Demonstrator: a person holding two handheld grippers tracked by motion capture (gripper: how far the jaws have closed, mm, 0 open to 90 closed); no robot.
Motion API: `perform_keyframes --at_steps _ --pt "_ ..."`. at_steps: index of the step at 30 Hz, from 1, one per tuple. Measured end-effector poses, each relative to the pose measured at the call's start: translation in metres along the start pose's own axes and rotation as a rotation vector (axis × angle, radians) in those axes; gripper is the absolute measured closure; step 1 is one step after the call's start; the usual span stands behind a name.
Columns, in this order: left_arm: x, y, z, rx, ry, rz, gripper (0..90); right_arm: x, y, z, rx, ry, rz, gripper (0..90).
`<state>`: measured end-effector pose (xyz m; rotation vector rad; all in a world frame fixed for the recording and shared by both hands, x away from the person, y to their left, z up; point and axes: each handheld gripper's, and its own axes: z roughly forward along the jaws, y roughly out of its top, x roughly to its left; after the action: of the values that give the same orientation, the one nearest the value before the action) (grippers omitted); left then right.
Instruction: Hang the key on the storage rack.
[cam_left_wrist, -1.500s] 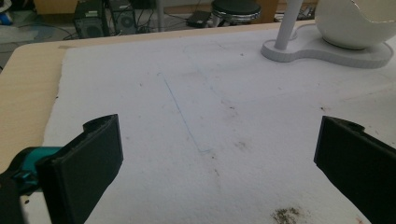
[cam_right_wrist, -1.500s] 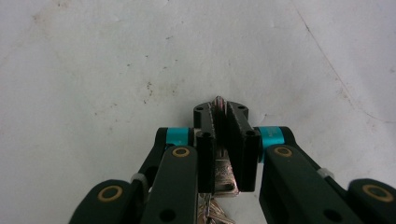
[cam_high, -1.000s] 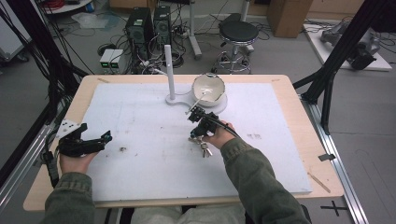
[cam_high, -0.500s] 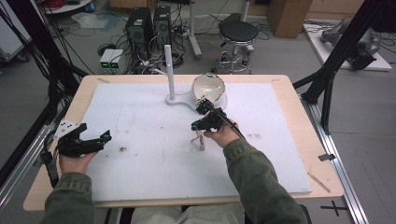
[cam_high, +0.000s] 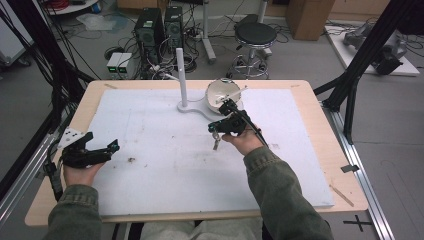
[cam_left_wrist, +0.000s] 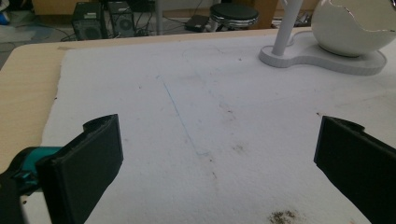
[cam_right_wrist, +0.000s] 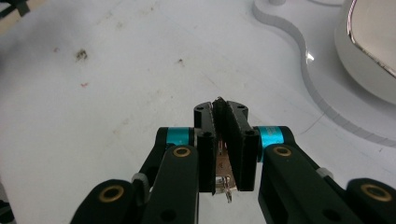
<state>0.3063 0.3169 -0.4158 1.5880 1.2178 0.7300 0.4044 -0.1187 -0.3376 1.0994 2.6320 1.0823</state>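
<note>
Overhead, right gripper (cam_high: 216, 131) pinching one key bunch (cam_high: 216, 142); left gripper (cam_high: 111, 148) fingers wide.

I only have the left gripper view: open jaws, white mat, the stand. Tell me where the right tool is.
Observer: In the high view the right tool is held over the white mat, just on the person's side of the white stand's base.
Operator: Report whether it carries anything.
Observer: It is shut on a small metal item, possibly keys. Part of it hangs below the jaws in the high view.
</note>
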Motion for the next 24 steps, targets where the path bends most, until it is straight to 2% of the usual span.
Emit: perform_keyframes --at_steps 8,24 --pt "0.000 0.000 0.000 0.001 0.000 -0.002 1.7 0.003 0.014 -0.008 -0.024 0.013 -0.009 82.8" --pt "0.000 0.000 0.001 0.002 -0.005 0.001 1.7 0.017 0.049 -0.017 -0.068 0.043 -0.069 82.8"
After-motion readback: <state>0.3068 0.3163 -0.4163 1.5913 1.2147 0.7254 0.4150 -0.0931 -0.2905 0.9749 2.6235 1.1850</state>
